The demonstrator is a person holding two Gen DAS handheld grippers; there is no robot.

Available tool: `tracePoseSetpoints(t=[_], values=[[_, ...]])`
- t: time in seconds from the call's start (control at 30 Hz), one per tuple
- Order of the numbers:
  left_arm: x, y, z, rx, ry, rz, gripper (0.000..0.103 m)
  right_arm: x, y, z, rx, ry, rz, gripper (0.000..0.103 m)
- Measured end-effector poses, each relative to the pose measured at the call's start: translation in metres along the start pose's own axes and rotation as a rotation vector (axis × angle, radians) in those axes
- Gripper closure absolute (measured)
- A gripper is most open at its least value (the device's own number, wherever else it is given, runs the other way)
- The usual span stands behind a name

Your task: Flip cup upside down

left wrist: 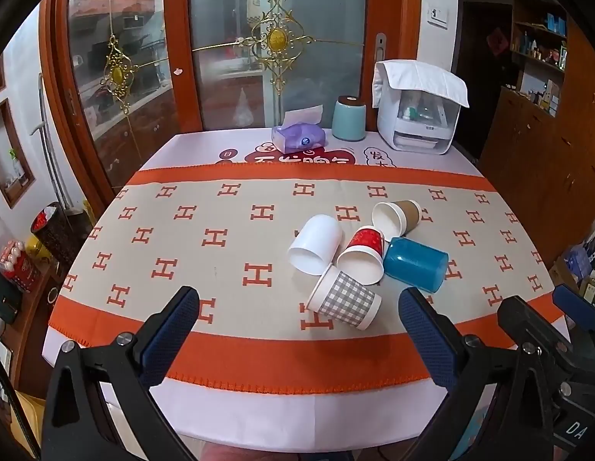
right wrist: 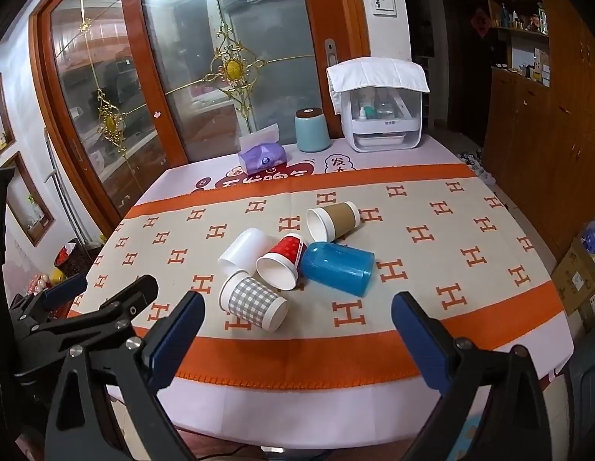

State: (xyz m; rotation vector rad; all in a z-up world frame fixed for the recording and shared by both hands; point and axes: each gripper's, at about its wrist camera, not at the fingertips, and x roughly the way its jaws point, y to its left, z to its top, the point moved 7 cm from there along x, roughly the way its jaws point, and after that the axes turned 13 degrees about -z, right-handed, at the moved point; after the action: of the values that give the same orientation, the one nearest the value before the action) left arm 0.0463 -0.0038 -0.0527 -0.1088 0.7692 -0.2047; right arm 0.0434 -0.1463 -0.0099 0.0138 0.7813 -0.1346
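Observation:
Several cups lie on their sides in a cluster on the patterned cloth (left wrist: pixel 220 238): a white cup (left wrist: pixel 316 244), a red cup (left wrist: pixel 362 255), a blue plastic cup (left wrist: pixel 416 263), a brown sleeved cup (left wrist: pixel 397 215) and a grey checked cup (left wrist: pixel 343 301). They show in the right wrist view too: white (right wrist: pixel 245 251), red (right wrist: pixel 282 261), blue (right wrist: pixel 337 269), brown (right wrist: pixel 333 221), checked (right wrist: pixel 253 301). My left gripper (left wrist: pixel 299 299) is open and empty, near the table's front edge, short of the checked cup. My right gripper (right wrist: pixel 297 305) is open and empty beside it.
At the table's far edge stand a purple tissue pack (left wrist: pixel 299 138), a teal canister (left wrist: pixel 349 117) and a white box under a cloth (left wrist: pixel 418 115). Glass doors stand behind. A wooden cabinet (right wrist: pixel 547 115) is to the right. Clutter lies on the floor at left.

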Motion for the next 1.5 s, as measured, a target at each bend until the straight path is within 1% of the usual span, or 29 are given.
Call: tracePoseSetpoints(t=[0.6, 1.5], values=[[0.0032, -0.0006, -0.0032, 0.007, 0.006, 0.001, 0.001, 0.0031, -0.0032, -0.0002, 0.013, 0.0, -0.015, 0.005], [0.0073, -0.0008, -0.0042, 0.014, 0.014, -0.005, 0.001, 0.0043, -0.0028, -0.0003, 0.012, 0.007, -0.013, 0.005]])
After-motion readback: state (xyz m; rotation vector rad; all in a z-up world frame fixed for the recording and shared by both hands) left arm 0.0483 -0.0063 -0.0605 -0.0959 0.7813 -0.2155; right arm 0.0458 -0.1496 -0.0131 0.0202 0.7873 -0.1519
